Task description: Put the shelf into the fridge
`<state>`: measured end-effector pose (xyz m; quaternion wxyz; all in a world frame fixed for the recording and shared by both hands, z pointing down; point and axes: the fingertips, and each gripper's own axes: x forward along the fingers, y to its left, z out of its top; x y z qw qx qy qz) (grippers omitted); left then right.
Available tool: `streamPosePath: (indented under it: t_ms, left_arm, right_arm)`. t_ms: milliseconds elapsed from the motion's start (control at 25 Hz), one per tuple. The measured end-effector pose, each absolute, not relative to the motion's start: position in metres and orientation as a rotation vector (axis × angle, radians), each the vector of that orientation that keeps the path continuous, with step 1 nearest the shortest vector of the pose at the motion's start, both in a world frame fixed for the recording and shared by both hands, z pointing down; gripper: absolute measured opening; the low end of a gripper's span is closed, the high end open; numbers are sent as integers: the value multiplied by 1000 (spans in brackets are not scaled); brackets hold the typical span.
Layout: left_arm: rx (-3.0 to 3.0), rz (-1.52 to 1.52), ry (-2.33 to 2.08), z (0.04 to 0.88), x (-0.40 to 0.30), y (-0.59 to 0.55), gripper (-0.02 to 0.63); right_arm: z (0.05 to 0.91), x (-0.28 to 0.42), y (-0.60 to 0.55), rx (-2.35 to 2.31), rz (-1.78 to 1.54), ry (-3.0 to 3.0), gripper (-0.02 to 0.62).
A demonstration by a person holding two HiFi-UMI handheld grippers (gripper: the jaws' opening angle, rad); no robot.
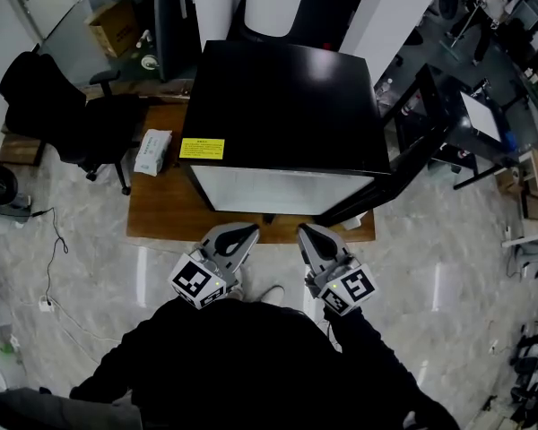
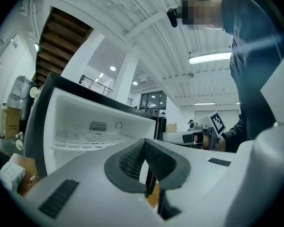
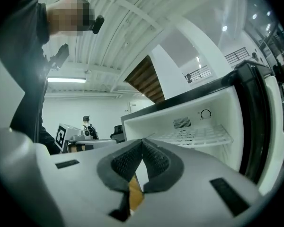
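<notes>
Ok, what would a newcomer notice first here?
The black fridge on its wooden board fills the middle of the head view, door open to the right. Just in front, the left gripper and right gripper sit side by side, both shut and empty. The gripper views show a white shelf already inside the fridge.

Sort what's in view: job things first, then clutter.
Job: fridge; shelf inside it; left gripper and right gripper, both shut and empty.
Lying about: chair; tissue pack; cardboard box.
</notes>
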<state>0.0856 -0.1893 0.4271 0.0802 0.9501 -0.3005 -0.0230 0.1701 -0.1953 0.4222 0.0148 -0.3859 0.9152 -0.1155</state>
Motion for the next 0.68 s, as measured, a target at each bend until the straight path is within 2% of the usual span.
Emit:
streamPosePath:
  t_ms: [680]
  left_arm:
    - [2833, -57, -927, 431, 71, -182, 6]
  right_arm:
    - [435, 147, -181, -1174, -354, 2897, 0]
